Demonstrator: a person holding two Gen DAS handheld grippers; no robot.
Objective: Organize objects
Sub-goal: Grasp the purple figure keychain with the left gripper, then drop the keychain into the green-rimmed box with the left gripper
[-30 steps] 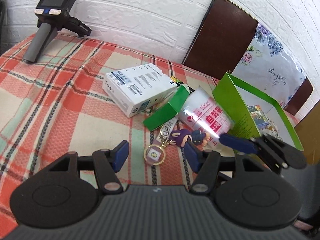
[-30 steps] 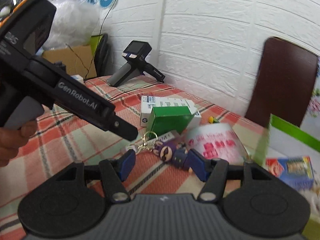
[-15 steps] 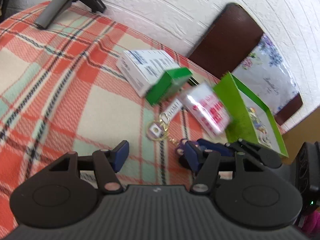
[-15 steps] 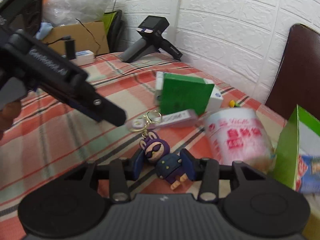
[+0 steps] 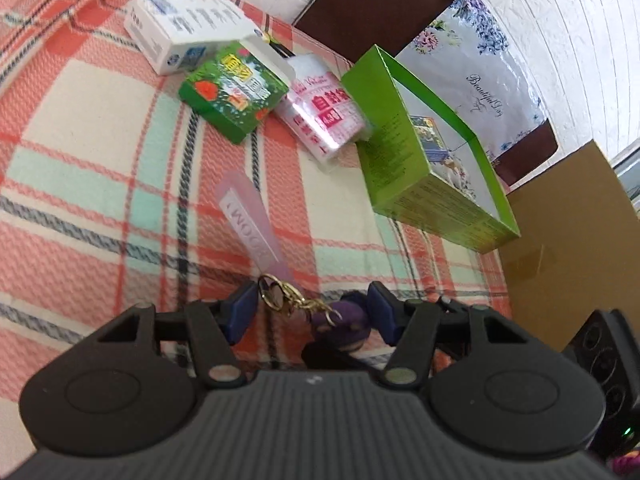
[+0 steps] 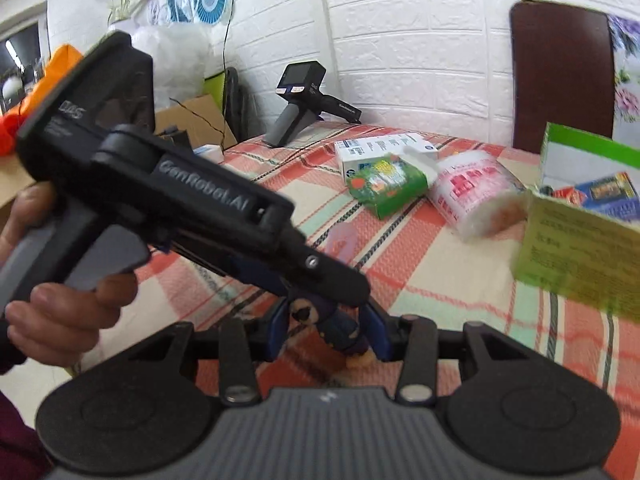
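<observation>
A purple figure keychain point(image 6: 338, 326) sits between the blue pads of my right gripper point(image 6: 330, 330), which is shut on it. In the left wrist view the same figure point(image 5: 344, 326), its gold ring point(image 5: 276, 294) and its pink strap point(image 5: 252, 220) lie between my left gripper's point(image 5: 312, 314) open fingers, just above the plaid cloth. A green box point(image 5: 234, 90), a white box point(image 5: 188, 32) and a pink-printed packet point(image 5: 320, 114) lie beyond. An open green carton point(image 5: 432, 164) stands to the right.
My left gripper body point(image 6: 192, 208) crosses the right wrist view, held by a hand point(image 6: 60, 308). A spare black gripper point(image 6: 308, 100) stands at the table's far corner. A brown chair point(image 6: 560, 76) stands behind. A cardboard box point(image 5: 580, 248) is at the table's right edge.
My right gripper has closed on the purple figure and lifted it back. My left gripper has moved in over the keychain's ring and tilted down. The green box now lies picture-side up.
</observation>
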